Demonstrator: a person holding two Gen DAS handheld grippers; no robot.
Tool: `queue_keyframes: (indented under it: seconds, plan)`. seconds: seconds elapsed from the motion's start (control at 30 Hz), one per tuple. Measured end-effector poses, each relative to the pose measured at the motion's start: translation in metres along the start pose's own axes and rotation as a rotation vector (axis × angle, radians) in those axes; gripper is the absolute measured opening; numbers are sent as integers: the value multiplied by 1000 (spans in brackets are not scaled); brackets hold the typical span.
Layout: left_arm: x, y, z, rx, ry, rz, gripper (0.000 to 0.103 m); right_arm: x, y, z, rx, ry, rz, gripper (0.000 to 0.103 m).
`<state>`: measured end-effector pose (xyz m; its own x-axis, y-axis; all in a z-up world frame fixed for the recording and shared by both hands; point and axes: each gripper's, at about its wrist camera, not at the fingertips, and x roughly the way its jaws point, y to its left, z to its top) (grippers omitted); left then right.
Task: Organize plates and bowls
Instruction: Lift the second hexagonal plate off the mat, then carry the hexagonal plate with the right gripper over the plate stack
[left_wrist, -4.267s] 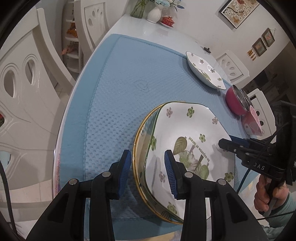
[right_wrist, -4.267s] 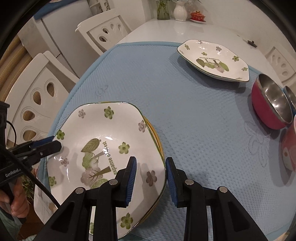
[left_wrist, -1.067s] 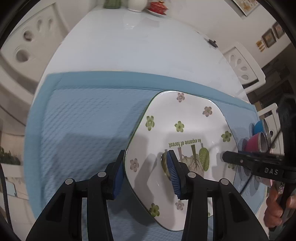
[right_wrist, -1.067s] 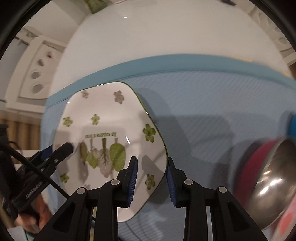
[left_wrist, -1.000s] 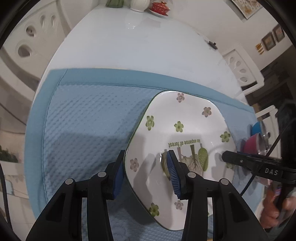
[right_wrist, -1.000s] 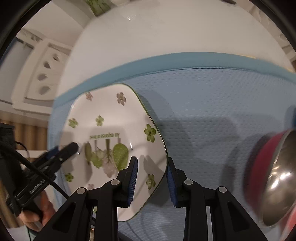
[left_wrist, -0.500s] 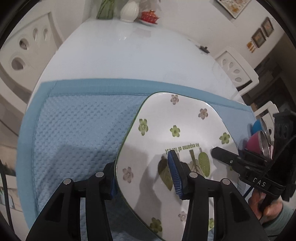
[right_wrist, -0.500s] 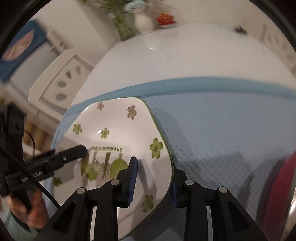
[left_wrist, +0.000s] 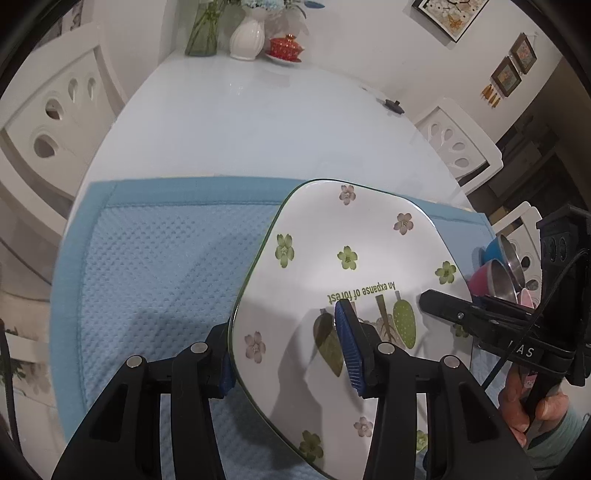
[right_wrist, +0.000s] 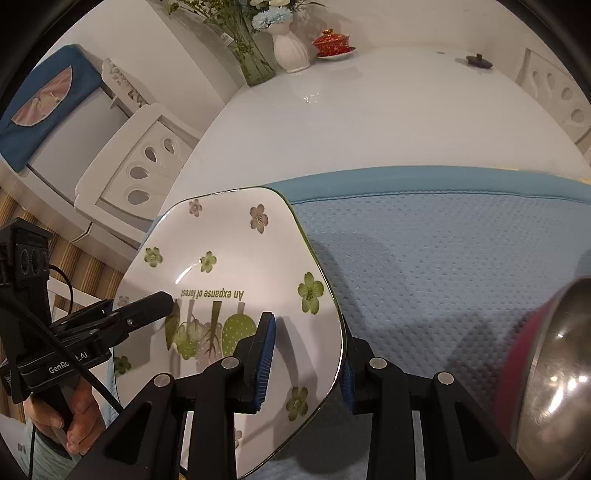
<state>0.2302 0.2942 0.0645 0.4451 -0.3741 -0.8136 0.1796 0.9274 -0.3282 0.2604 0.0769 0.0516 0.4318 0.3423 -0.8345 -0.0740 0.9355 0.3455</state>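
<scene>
A white plate with green flowers and the words "An expanse of forest" (left_wrist: 354, 266) is lifted and tilted above the blue mat (left_wrist: 155, 266). My left gripper (left_wrist: 286, 350) is shut on the plate's left rim, one finger above and one below. My right gripper (right_wrist: 306, 354) is shut on the plate (right_wrist: 229, 266) at its right rim. Each gripper shows in the other's view, the right one (left_wrist: 480, 317) and the left one (right_wrist: 122, 325).
A pink metal bowl (right_wrist: 554, 362) sits on the mat at the right; pink and blue bowls (left_wrist: 502, 266) show past the plate. The white table (left_wrist: 258, 122) holds a glass vase (left_wrist: 203, 33), a white vase (left_wrist: 246, 37) and a red lidded cup (left_wrist: 285, 46) at its far end. White chairs stand around.
Both grippers have lifted the plate off the mat and tilted its far edge up. The views now look further over the table.
</scene>
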Motion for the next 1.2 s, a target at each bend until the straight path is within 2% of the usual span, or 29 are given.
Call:
queue_keyframes:
  seconds: [0.3, 0.53, 0.83, 1.2]
  plan:
    - [-43, -9, -16, -39, -45, 1, 42, -43, 25, -10, 11, -14, 5, 31]
    - [-73, -21, -43, -82, -44, 20, 42, -67, 45, -32, 31, 23, -7, 31]
    - [-109, -23, -99, -126, -48, 28, 42, -90, 70, -94, 35, 83, 14, 31]
    - [-137, -3, -177, -212, -21, 57, 42, -86, 103, -175, -17, 205, 70, 31]
